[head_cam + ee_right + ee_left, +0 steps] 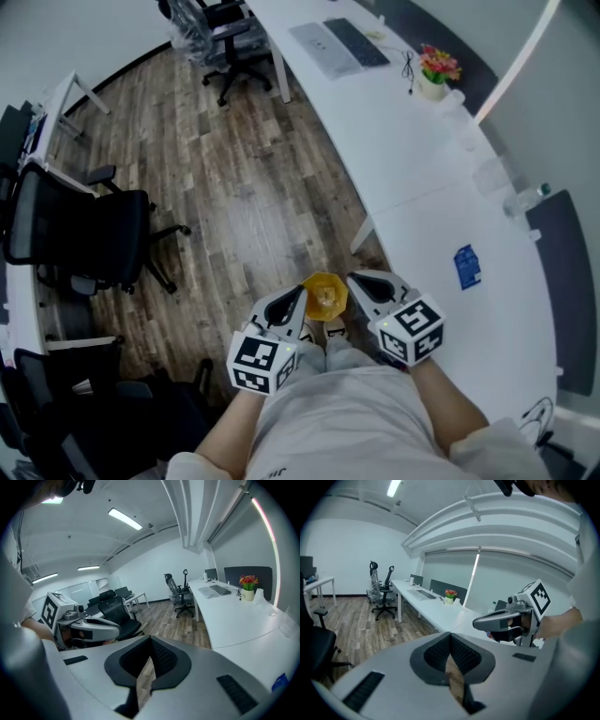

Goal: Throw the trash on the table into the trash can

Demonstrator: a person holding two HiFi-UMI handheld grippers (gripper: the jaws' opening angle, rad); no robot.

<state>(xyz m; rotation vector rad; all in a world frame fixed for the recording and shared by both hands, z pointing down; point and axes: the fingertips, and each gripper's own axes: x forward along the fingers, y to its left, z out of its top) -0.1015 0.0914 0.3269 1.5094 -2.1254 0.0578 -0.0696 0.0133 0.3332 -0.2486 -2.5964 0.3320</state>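
In the head view both grippers are held close in front of my body, above the wood floor beside the white curved table. My left gripper and right gripper point forward side by side, jaws together and nothing between them. On the floor between their tips stands a yellow-lined trash can. A small blue packet lies on the table to the right, apart from both grippers. In the left gripper view its jaws meet. The right gripper view shows its jaws closed too, and the blue packet at the lower right.
Black office chairs stand to the left and another at the far end. On the table are a keyboard, a flower pot and a bottle. A second desk is at the far left.
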